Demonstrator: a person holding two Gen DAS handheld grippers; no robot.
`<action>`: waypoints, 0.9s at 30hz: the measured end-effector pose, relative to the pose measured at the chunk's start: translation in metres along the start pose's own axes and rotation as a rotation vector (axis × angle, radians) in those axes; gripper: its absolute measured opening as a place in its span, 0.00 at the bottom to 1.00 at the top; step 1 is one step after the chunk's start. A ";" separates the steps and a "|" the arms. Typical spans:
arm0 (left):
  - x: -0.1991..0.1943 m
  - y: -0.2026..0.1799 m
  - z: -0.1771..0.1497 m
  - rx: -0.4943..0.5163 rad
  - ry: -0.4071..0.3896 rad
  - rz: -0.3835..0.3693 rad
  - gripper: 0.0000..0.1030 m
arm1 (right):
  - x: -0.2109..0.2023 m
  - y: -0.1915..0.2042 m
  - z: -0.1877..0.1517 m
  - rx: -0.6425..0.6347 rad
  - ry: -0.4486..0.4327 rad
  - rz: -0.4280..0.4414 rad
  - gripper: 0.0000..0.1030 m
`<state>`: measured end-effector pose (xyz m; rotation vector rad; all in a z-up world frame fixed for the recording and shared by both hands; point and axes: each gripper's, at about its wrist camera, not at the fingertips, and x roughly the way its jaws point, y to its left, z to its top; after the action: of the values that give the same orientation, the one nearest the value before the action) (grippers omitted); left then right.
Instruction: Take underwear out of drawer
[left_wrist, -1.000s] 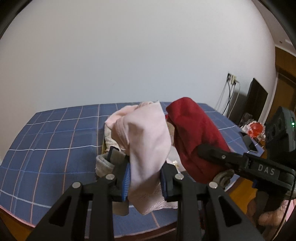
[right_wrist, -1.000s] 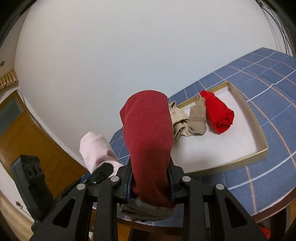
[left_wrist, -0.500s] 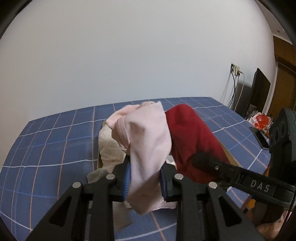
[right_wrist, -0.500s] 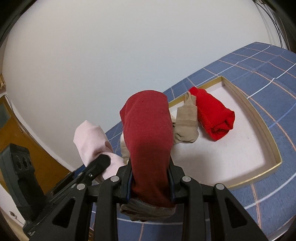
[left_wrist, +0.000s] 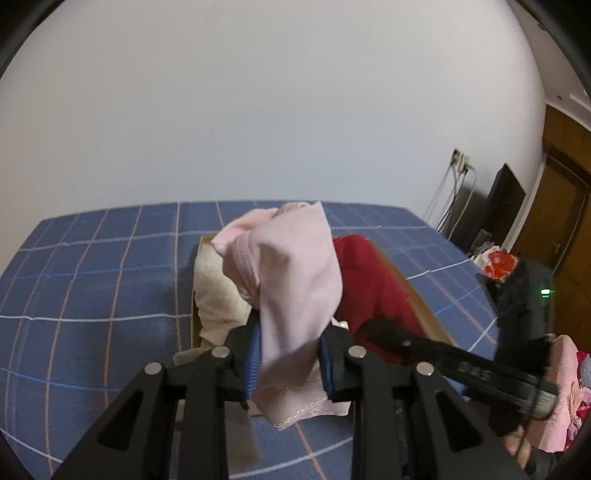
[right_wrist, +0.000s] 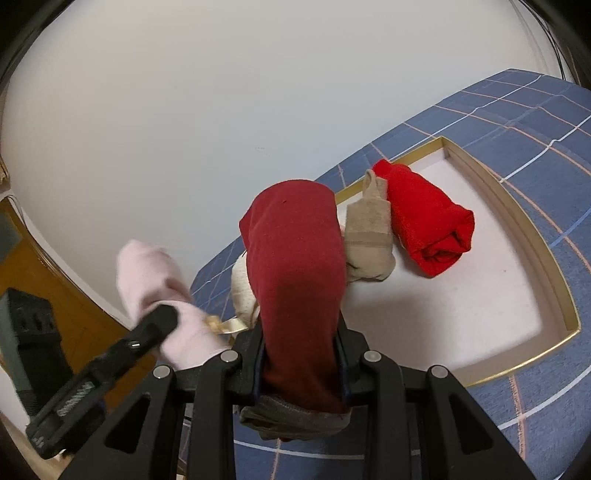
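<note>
Left tool (left_wrist: 290, 360) pinches pink underwear (left_wrist: 291, 273) above the drawer (left_wrist: 417, 299).

My black fingers (left_wrist: 236, 354) look like matt plastic with shiny metal rivets and ribbed blue pads. The pink cloth (left_wrist: 291, 280) is soft and matt, the dark red cloth (right_wrist: 299, 273) a fine knit. The drawer (right_wrist: 532, 236) rim looks glossy gold.

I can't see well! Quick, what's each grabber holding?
Left gripper: closed on the pink underwear.
Right gripper: closed on the dark red underwear.
</note>
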<state>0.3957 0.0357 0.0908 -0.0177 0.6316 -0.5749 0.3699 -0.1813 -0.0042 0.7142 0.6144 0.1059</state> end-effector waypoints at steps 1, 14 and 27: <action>-0.008 0.000 0.001 -0.003 -0.015 -0.002 0.24 | -0.001 0.001 0.000 -0.001 -0.001 0.005 0.31; 0.001 -0.025 0.007 0.029 0.010 -0.014 0.24 | -0.042 0.005 0.003 0.000 -0.091 0.005 0.31; 0.060 -0.040 0.016 0.095 0.138 0.025 0.24 | -0.033 -0.009 0.012 0.029 -0.105 -0.041 0.31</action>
<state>0.4240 -0.0312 0.0787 0.1201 0.7365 -0.5845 0.3487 -0.2047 0.0130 0.7300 0.5309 0.0220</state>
